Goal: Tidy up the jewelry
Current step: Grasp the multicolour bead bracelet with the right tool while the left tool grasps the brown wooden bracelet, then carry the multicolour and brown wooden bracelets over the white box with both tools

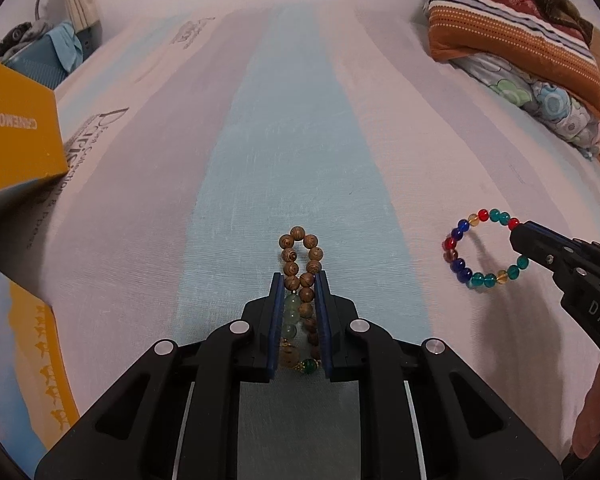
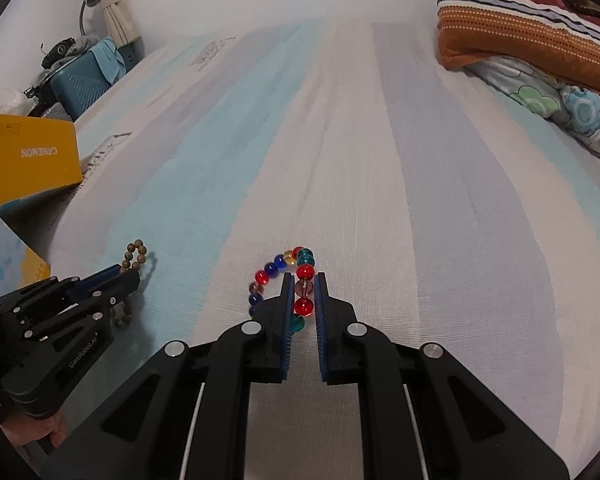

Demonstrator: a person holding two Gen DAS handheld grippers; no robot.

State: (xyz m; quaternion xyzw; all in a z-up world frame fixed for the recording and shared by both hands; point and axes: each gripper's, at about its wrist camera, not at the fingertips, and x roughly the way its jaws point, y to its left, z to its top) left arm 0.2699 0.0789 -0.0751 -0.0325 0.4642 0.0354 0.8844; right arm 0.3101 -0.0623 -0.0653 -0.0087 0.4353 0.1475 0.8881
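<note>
Both jaws grip: left gripper (image 1: 299, 280) clamps the wooden bracelet (image 1: 300, 258), right gripper (image 2: 303, 280) the glass-bead bracelet (image 2: 296, 276); lift together, gently.

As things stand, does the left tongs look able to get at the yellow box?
Probably yes, though not empty. The striped bedsheet between the left tongs and the yellow box lies bare, so the way looks free. But the left tongs is already shut on the wooden bead bracelet.

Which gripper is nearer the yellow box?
Left. The left gripper, shut on the wooden bead bracelet, sits just right of the yellow box. The right gripper, shut on the colored glass bracelet, is farther right.
</note>
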